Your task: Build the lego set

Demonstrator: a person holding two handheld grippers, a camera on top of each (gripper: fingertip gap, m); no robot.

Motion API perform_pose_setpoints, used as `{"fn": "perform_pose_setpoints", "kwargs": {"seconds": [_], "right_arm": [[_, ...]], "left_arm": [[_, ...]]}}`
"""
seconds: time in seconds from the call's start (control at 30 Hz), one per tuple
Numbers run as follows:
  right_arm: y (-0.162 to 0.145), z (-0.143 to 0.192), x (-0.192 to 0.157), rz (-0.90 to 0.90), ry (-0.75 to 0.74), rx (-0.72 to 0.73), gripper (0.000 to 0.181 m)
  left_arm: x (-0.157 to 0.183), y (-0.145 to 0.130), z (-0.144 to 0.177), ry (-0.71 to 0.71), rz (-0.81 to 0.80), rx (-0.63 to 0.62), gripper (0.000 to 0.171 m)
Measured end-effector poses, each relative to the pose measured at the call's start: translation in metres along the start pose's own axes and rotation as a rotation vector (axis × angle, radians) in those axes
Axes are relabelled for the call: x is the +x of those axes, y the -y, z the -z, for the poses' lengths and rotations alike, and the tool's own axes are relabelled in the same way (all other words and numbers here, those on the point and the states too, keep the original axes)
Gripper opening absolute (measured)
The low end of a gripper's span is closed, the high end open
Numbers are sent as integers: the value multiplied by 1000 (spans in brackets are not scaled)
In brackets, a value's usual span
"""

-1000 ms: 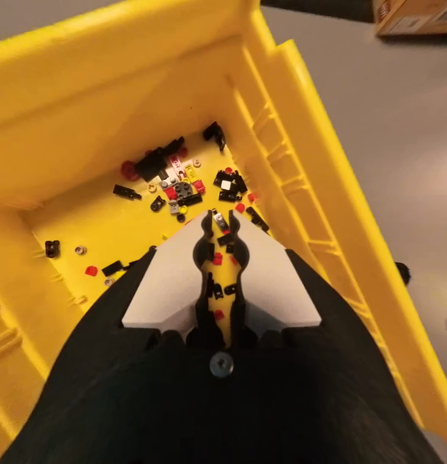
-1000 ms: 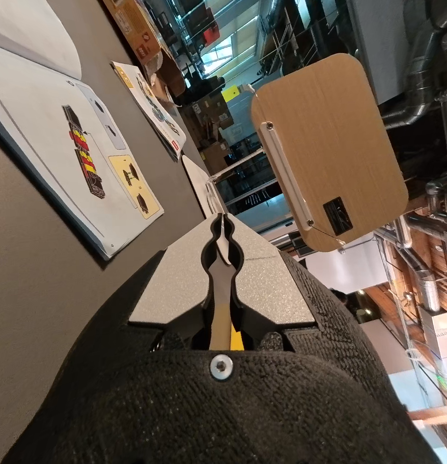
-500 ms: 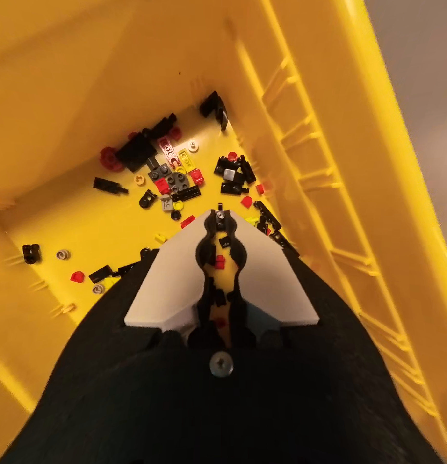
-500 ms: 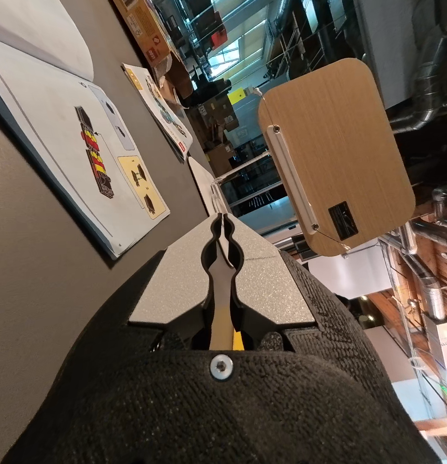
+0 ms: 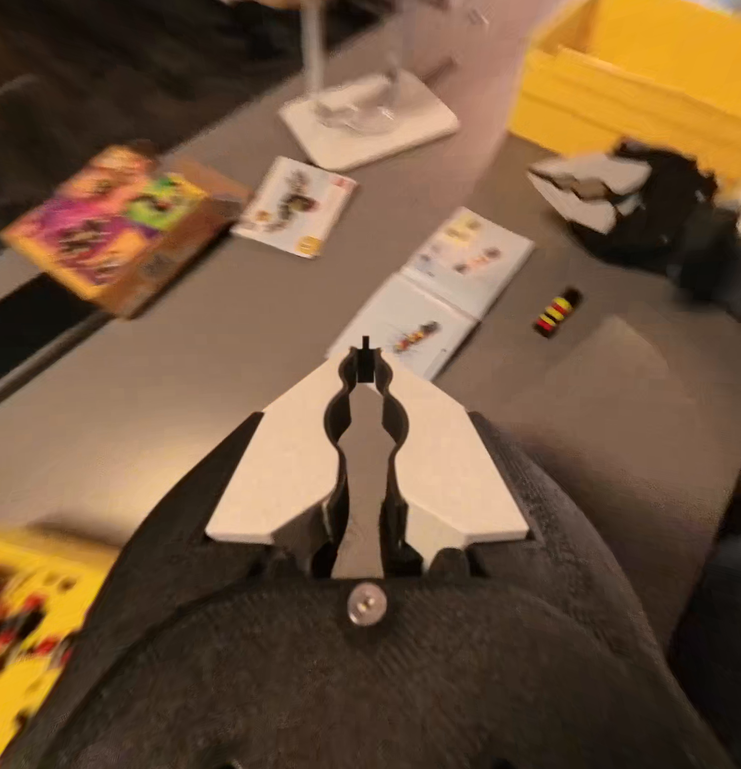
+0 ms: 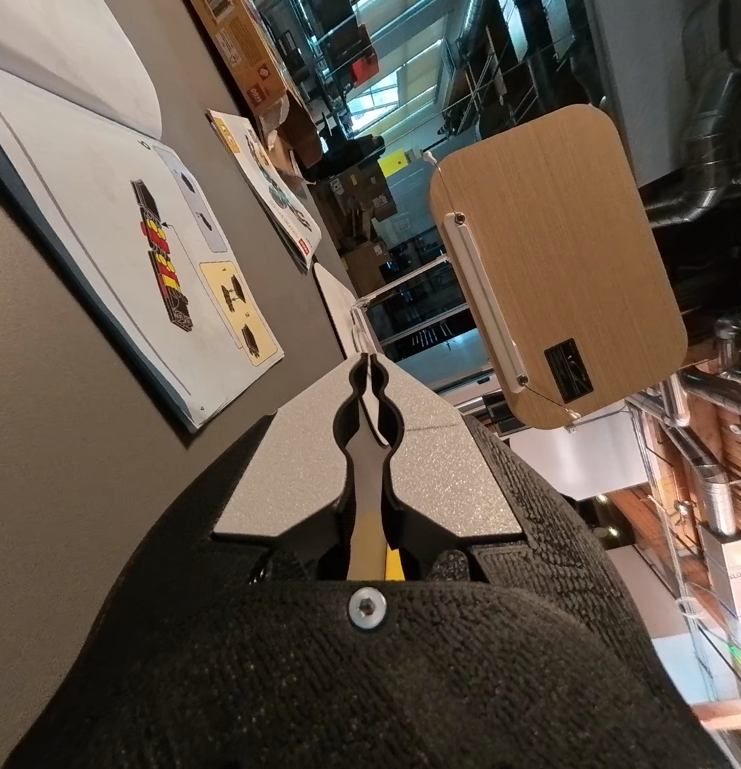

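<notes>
While the left gripper [image 5: 365,361] hangs above the grey table [image 5: 194,399], its jaws are clamped on a small black brick [image 5: 364,368] at the very tips. Just beyond those tips lies the open instruction booklet [image 5: 439,291], and farther off to their right sits the partly built black, red and yellow model [image 5: 557,311]. A yellow bin [image 5: 635,79] stands far ahead on the right. The right gripper [image 6: 369,357] lies tilted beside the booklet [image 6: 111,233], jaws together, holding nothing.
</notes>
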State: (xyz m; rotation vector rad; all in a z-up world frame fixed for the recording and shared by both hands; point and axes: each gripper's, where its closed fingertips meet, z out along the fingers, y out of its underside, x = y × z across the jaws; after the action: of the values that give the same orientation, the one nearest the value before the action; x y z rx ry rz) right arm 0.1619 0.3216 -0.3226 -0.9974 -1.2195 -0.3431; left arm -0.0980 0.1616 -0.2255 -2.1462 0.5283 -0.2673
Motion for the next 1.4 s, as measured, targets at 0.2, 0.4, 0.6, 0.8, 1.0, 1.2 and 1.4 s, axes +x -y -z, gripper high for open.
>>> {"fn": "perform_pose_setpoints", "kwargs": {"seconds": [0.2,0.4,0.6,0.8,1.0,1.2,1.4], "right_arm": [[-1,1,1,-9,-1,3,0],[0,1,0,-9,7,11,0],[1,1,-1,-9,13,15,0],[-1,2,1,-14,8,14,0],[-2,3,2,-18,6,12,0],[-1,3,0,-6,11,13,0],[-1,3,-2,5,19,8,0]], "left_arm": [[102,-48,-89,-267,-165,-251,7],[143,-87,-119,-347,-225,-380,7],[141,-100,-131,-303,-216,-425,15],[140,-100,-130,-300,-191,-436,35],[90,-38,-71,-190,-115,-217,40],[-49,-26,52,210,120,-66,52],[-164,-90,154,491,517,29,31]]}}
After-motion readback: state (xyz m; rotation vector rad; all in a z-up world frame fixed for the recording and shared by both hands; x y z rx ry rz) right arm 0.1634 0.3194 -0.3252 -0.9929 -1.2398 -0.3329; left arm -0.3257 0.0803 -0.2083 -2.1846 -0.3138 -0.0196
